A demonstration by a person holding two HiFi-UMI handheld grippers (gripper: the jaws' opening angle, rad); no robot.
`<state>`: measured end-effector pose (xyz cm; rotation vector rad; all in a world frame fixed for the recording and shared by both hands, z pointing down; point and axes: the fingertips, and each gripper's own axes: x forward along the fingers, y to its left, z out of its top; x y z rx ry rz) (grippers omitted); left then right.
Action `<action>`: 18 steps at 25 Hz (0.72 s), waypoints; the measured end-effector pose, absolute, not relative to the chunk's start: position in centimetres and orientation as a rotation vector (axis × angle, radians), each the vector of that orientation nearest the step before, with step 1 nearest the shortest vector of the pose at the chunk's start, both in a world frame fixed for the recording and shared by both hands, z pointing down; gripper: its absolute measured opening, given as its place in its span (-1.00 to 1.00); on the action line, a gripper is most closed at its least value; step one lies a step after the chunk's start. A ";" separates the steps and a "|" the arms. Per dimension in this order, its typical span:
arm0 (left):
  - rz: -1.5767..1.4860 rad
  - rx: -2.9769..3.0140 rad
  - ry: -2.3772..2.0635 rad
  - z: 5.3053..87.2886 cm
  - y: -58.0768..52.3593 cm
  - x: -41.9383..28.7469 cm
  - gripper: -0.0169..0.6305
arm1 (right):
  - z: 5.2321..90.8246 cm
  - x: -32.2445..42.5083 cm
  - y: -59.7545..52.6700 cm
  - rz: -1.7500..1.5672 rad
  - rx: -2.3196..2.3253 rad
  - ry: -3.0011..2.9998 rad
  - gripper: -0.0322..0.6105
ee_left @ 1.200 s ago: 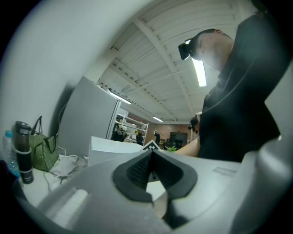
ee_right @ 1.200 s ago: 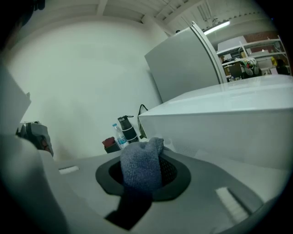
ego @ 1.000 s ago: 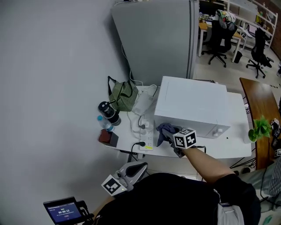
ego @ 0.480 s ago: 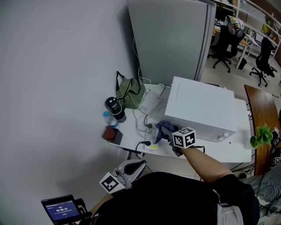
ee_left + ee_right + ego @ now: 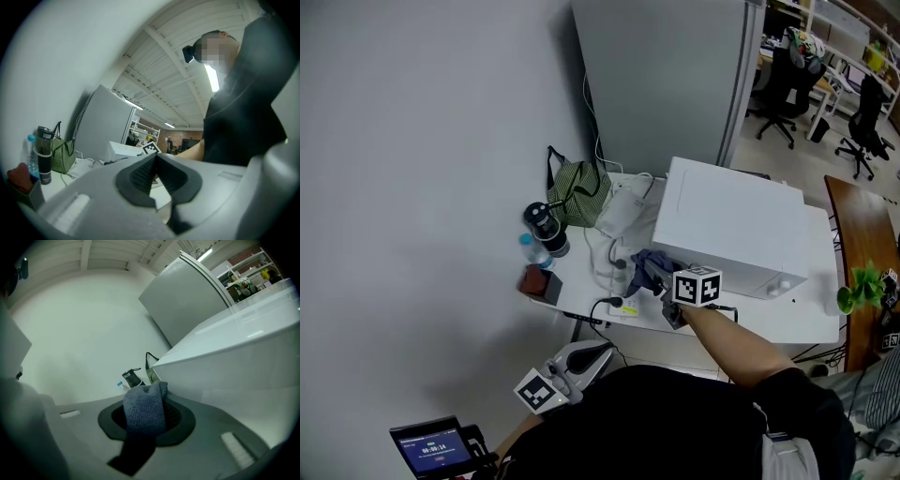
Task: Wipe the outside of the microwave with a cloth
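On white table (image 5: 787, 323) beside grey wall (image 5: 412, 141): right hand-held gripper (image 5: 146, 417) clamps cloth (image 5: 649, 269) at microwave (image 5: 731, 225); left hand-held gripper (image 5: 156, 165) clenched, empty.

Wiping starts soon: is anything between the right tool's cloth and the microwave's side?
Nothing visible. The cloth, clamped in the right tool, sits right beside the microwave's white side wall; the power strip and cables lie lower, on the table.

White boxy microwave (image 5: 736, 228) sits centre-right of frame; the blue-grey cloth (image 5: 649, 271) hangs bunched against its left side.
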<state>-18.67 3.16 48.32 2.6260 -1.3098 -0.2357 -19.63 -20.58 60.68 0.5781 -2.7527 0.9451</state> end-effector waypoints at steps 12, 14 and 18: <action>-0.206 2.639 -1.291 48.1 2.9 -18.1 -0.94 | 59.1 -19.7 -21.2 1.036 0.588 -2.791 -0.64; -0.209 2.640 -1.284 48.1 3.0 -18.0 -0.94 | 59.1 -19.5 -21.3 1.040 0.598 -2.793 -0.64; -0.213 2.646 -1.275 48.0 3.0 -17.9 -0.94 | 58.8 -19.5 -21.8 1.057 0.621 -2.803 -0.64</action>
